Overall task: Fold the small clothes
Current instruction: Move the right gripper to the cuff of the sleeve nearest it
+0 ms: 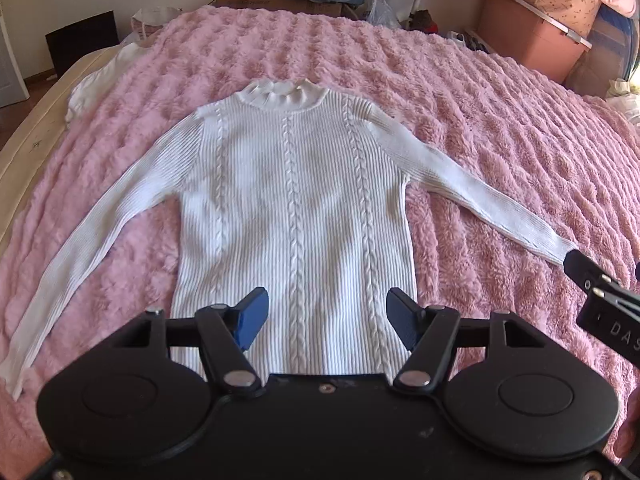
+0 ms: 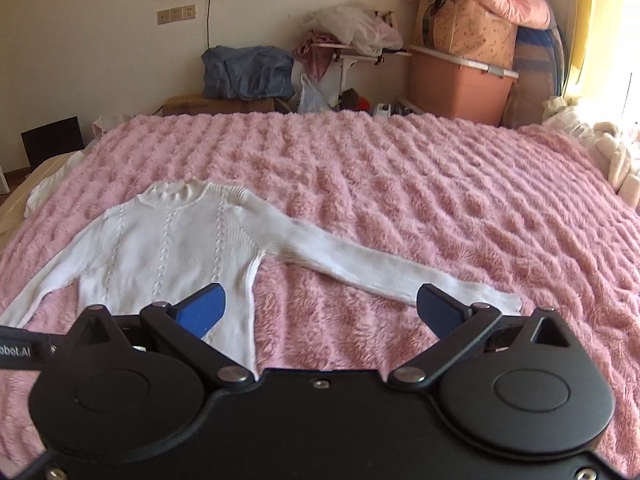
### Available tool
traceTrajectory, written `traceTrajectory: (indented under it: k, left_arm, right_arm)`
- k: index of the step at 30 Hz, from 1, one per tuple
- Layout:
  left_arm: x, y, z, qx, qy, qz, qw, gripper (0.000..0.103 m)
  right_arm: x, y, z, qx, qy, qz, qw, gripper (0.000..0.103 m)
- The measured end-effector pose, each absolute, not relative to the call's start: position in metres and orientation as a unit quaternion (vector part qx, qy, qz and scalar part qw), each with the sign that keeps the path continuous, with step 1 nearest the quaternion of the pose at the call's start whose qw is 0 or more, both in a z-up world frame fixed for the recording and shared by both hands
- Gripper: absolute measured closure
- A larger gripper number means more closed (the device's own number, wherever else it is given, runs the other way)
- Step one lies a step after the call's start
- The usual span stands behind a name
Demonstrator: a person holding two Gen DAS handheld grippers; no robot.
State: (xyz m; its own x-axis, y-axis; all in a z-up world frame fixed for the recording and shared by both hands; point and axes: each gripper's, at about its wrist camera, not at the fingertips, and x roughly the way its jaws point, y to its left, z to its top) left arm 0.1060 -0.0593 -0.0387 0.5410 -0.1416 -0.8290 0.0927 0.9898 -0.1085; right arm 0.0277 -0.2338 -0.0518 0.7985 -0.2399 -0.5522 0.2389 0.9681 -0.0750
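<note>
Your white cable-knit sweater lies flat and face up on the pink fluffy blanket that covers the bed, collar toward the blanket's far edge, hem toward the near edge where you stand. Both sleeves are spread out and angle down toward the near edge, one to each side of the body.

Your left gripper hangs over the sweater's hem with its blue-padded fingers spread wide and nothing between them. Your right gripper is also wide open and empty; it sits over the blanket between the sweater's side seam and the right sleeve, with the cuff end (just past the right-hand finger) lying on the blanket. From the left wrist view, the tip of that right gripper shows at the cuff, though you cannot tell whether it touches the fabric.

A second white garment lies at the blanket's far left corner.
</note>
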Motion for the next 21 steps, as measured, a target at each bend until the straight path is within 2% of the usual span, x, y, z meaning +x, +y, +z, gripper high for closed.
traceTrajectory:
  k: [6,8,13,15,17,21]
  left_arm:
    - [0.183,-0.101,-0.066,-0.023,0.458,-0.127,0.880,0.034]
    - [0.208,-0.114,-0.078,-0.026,0.456,-0.143,0.878,0.034]
    - [0.265,-0.151,-0.110,-0.022,0.445,-0.169,0.879,0.034]
    - [0.282,-0.162,-0.121,-0.028,0.440,-0.180,0.879,0.034]
    - [0.299,-0.174,-0.133,-0.036,0.443,-0.188,0.876,0.034]
    - [0.328,-0.196,-0.158,-0.033,0.456,-0.191,0.869,0.034]
  right_arm:
    - [0.054,-0.284,-0.082,0.025,0.280,-0.180,0.943,0.002]
    - [0.063,-0.303,-0.094,0.043,0.271,-0.211,0.938,0.010]
    - [0.082,-0.347,-0.129,0.096,0.259,-0.291,0.916,0.018]
    - [0.087,-0.364,-0.144,0.124,0.262,-0.320,0.902,0.024]
    - [0.091,-0.380,-0.158,0.156,0.265,-0.342,0.888,0.036]
    - [0.094,-0.413,-0.184,0.226,0.267,-0.373,0.859,0.038]
